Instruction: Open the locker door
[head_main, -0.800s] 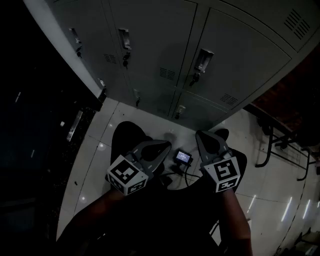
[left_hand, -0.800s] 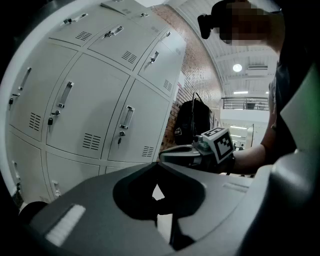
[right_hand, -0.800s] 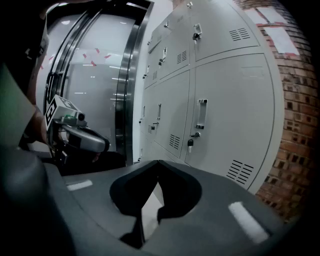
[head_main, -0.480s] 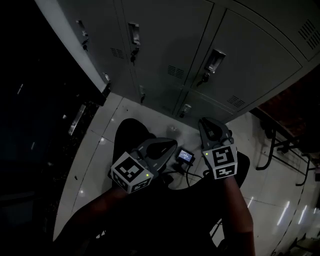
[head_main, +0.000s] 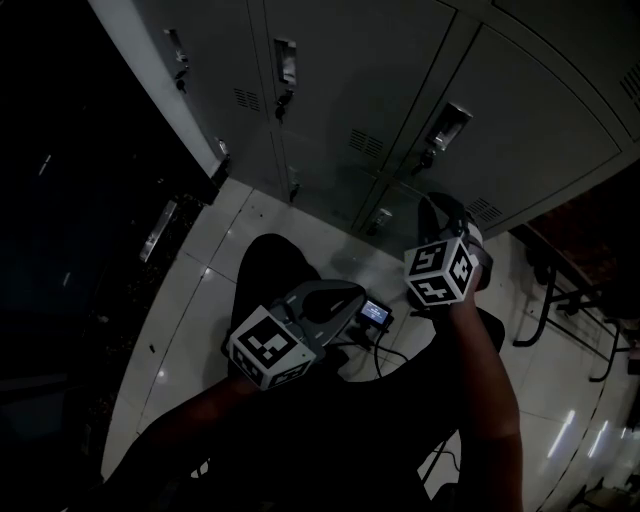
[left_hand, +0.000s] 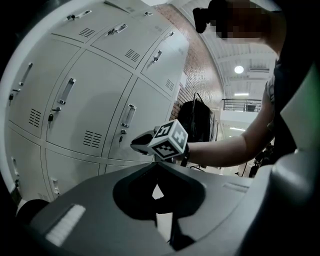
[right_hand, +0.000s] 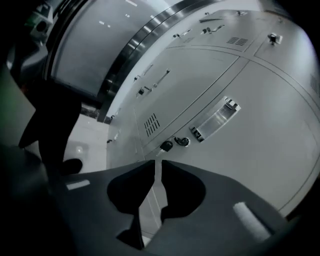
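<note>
A bank of grey lockers (head_main: 330, 80) fills the top of the head view. The door (head_main: 530, 140) at the right carries a recessed handle (head_main: 452, 122) with a key (head_main: 425, 158) under it. My right gripper (head_main: 441, 202) is raised toward that door, short of the handle and touching nothing. In the right gripper view its jaws (right_hand: 157, 163) stand a thin slit apart and empty, aimed just below the key lock (right_hand: 167, 145) and handle (right_hand: 216, 119). My left gripper (head_main: 345, 295) hangs low over the floor, shut and empty (left_hand: 154, 168). The left gripper view shows the right gripper (left_hand: 136, 145) before the lockers.
A small device with a lit screen (head_main: 375, 313) and its cables hang near my waist. Chair or desk legs (head_main: 560, 290) stand on the glossy floor at the right. A dark glass wall (head_main: 60, 220) runs along the left. More locker doors and handles (head_main: 284, 62) lie to the left.
My right gripper has risen and moved forward toward the right-hand locker door's handle. The left gripper has stayed low. The head view has tilted slightly.
</note>
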